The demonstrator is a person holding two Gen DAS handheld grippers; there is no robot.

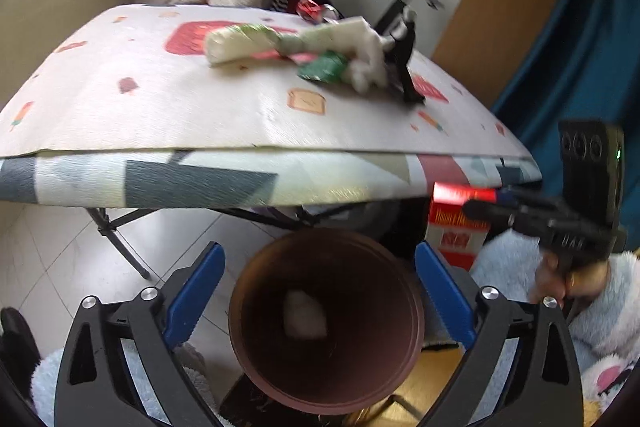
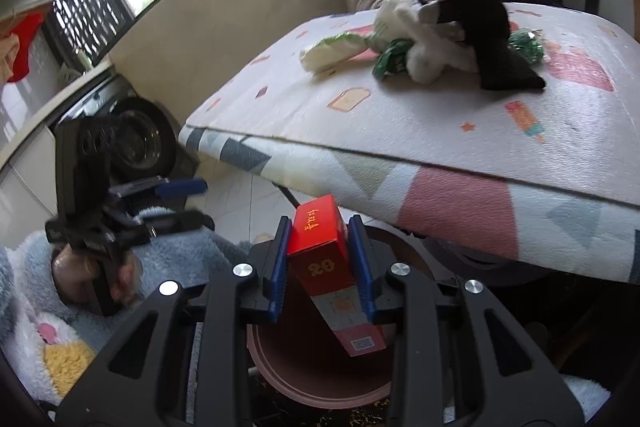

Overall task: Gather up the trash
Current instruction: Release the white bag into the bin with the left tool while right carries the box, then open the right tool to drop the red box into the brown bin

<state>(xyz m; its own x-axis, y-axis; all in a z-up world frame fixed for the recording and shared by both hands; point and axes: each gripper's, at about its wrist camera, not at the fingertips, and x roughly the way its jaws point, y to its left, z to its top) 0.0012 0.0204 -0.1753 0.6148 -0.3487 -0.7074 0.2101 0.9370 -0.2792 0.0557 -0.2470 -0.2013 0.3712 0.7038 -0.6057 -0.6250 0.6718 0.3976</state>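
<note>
A brown bin sits low between the wide-spread, empty fingers of the left hand-held gripper, a white scrap lying at its bottom. The right hand-held gripper is clamped on a red box, held tilted just over the bin's rim, below the bench edge. On the bench lie a white wrapper, green wrappers, a pale plush toy and a black cloth, bunched together.
</note>
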